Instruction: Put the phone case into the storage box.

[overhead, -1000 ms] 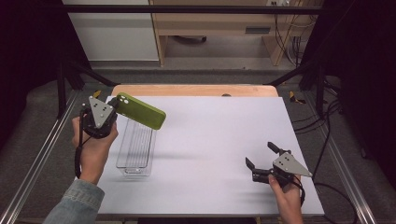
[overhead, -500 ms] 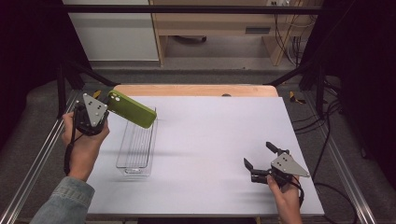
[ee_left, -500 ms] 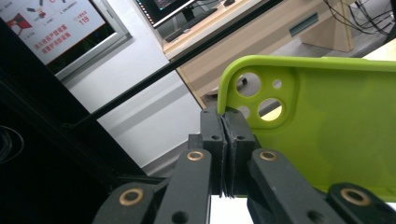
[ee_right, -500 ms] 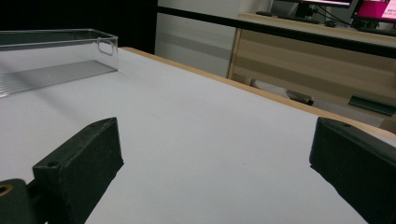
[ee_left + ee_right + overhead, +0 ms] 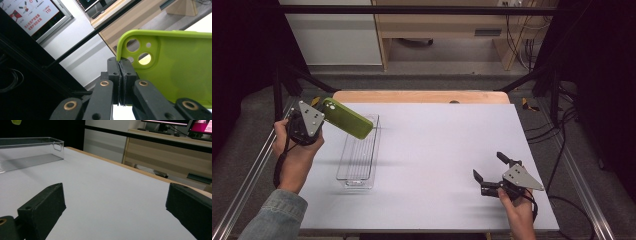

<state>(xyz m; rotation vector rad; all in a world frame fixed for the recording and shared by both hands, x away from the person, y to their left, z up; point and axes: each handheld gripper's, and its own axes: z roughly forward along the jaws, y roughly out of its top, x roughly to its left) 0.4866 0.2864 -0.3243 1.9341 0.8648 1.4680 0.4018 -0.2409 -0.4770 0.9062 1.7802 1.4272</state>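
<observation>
A lime-green phone case hangs in the air above the far end of a clear plastic tray, sloping down to the right. My left gripper is shut on its camera-hole end. In the left gripper view the pads are pinched together on the edge of the case. Near the table's front right, my right gripper rests low in a hand, open, with nothing between its jaws. The right gripper view looks across bare table between the jaws to the tray far off.
The white table top has a wooden strip along its far edge. Metal frame rails run along both sides. Cables hang off the right side. A wooden bench and a white cabinet stand beyond the table.
My left hand has shifted a little to the left with the case, which now slopes more steeply over the tray's far end. The right gripper has not moved.
</observation>
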